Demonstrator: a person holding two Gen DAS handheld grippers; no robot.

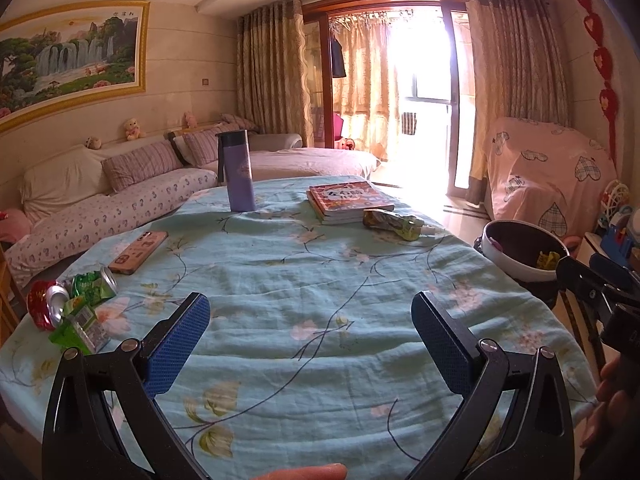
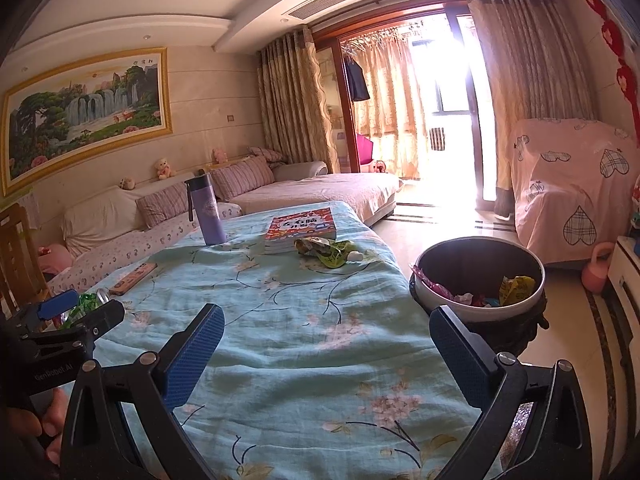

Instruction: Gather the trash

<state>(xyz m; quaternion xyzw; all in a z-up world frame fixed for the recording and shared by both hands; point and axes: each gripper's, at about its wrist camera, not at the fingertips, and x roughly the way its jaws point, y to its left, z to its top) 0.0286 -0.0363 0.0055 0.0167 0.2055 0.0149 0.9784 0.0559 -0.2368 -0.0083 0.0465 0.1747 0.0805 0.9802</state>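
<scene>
Over the floral tablecloth (image 1: 320,280) both grippers — left gripper (image 1: 311,322), right gripper (image 2: 326,334) — hang spread wide, empty. Crushed cans (image 1: 52,304) at the table's left edge show only from the left wrist — the bin's (image 2: 436,300) wrappers (image 2: 516,288) show best from the right

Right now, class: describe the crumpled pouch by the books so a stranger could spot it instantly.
Start at the floral blue tablecloth. Find the stack of books at its far end. Just in front lies the pouch: flattened, yellow-green, white-capped, unlike the upright purple bottle.

Both wrist views low over table (image 1: 320,280), facing balcony door (image 1: 420,92), left view nearer sofa-side edge, sharing books (image 1: 348,200) (image 2: 302,226).
</scene>
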